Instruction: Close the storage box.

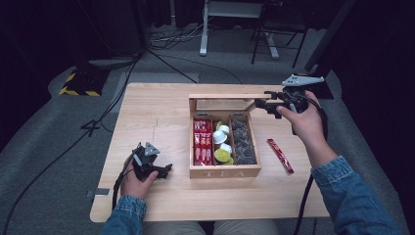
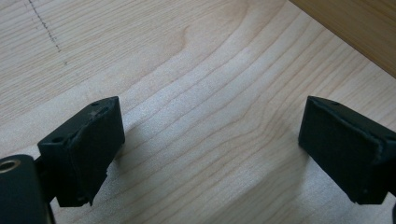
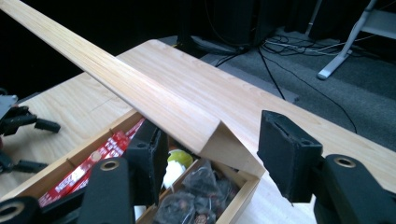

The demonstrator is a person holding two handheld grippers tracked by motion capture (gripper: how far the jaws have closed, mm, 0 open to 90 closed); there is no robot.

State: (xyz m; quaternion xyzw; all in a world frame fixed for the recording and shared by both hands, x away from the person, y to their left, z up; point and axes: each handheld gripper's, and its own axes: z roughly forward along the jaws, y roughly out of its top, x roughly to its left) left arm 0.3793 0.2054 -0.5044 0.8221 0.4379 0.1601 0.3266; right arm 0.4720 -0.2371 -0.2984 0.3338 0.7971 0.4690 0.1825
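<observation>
Right gripper view: your right gripper (image 3: 212, 158) is straddling the tea box lid (image 3: 140, 100) corner, jaws apart, unclamped.
Risk: the lid is dropping shut if nudged.
Left gripper (image 2: 210, 149): released, resting.

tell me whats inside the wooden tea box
The tea box has three compartments: red sachets left, small white and green pods middle, dark tea bags right. Lower layers are covered.

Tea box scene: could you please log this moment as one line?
tea box: lid raised | right gripper: jaws open astride lid corner | left gripper: open, on table
</observation>
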